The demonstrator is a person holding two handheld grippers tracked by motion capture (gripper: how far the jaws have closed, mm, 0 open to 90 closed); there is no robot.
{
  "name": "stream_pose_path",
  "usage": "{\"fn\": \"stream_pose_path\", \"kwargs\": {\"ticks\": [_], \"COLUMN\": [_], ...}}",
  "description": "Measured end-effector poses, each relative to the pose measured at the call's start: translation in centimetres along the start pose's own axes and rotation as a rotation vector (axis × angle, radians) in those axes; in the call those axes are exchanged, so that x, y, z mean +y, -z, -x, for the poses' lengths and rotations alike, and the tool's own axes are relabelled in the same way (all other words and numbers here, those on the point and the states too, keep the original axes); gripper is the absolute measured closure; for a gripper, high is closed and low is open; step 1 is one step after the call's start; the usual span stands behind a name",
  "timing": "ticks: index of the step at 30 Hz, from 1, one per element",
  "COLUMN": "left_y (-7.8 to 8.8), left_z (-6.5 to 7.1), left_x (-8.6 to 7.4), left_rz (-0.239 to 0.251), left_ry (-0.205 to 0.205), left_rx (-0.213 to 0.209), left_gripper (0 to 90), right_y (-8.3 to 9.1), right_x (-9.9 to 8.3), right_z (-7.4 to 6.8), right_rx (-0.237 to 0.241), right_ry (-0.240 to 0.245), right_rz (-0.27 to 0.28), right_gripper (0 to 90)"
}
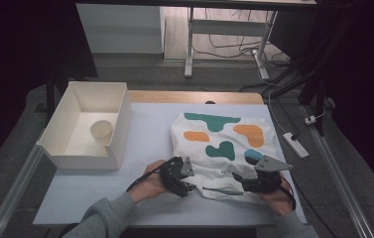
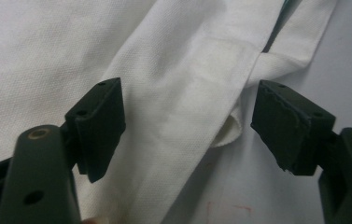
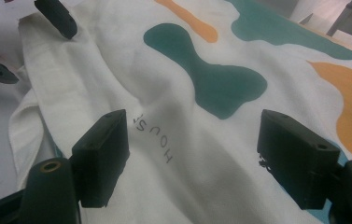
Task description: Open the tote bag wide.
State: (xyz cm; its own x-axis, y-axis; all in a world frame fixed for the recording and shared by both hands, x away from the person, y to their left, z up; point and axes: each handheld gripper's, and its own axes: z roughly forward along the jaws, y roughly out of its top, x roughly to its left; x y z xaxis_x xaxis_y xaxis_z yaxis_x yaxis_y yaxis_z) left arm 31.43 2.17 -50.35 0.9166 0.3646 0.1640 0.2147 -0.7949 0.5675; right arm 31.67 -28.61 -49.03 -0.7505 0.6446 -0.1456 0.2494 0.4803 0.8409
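My left gripper (image 1: 187, 184) and right gripper (image 1: 248, 182) rest at the near edge of the white cloth (image 1: 224, 148), which lies crumpled on the table (image 1: 145, 144) right of the white box (image 1: 88, 124). Both stand wide open over the fabric (image 2: 173, 70), gripping nothing.

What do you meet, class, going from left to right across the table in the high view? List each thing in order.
White box with a paper cup inside → left claw → patterned white cloth → right claw → white power strip
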Motion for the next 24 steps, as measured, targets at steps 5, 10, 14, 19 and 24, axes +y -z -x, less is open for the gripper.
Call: {"fn": "stream_pose_path", "kwargs": {"ticks": [5, 10, 14, 19, 24], "left_y": [-0.12, -0.08, -0.05, 0.01, 0.08], "left_z": [-0.10, -0.34, -0.43, -0.65, -0.85], "left_x": [-0.18, -0.38, -0.41, -0.49, -0.53], "left_rz": [0.003, 0.018, 0.021, 0.026, 0.032], "left_ry": [0.002, 0.014, 0.014, 0.019, 0.026], "left_rx": [0.011, -0.031, -0.036, -0.041, -0.060], "left_gripper": [33.0, 41.9, 46.3, 52.7, 68.4], "right_y": [-0.05, -0.06, -0.08, -0.06, -0.07], "right_x": [-0.03, -0.04, -0.05, -0.05, -0.04], "right_z": [-0.01, -0.01, -0.02, -0.03, -0.06], "right_rx": [0.001, 0.001, -0.001, -0.003, -0.004], "right_ry": [0.001, 0.000, 0.002, 0.004, 0.003], "right_rz": [-0.001, -0.002, -0.003, -0.004, 0.000], "right_gripper": [25.5, 25.5, 25.5, 25.5, 25.5]}}
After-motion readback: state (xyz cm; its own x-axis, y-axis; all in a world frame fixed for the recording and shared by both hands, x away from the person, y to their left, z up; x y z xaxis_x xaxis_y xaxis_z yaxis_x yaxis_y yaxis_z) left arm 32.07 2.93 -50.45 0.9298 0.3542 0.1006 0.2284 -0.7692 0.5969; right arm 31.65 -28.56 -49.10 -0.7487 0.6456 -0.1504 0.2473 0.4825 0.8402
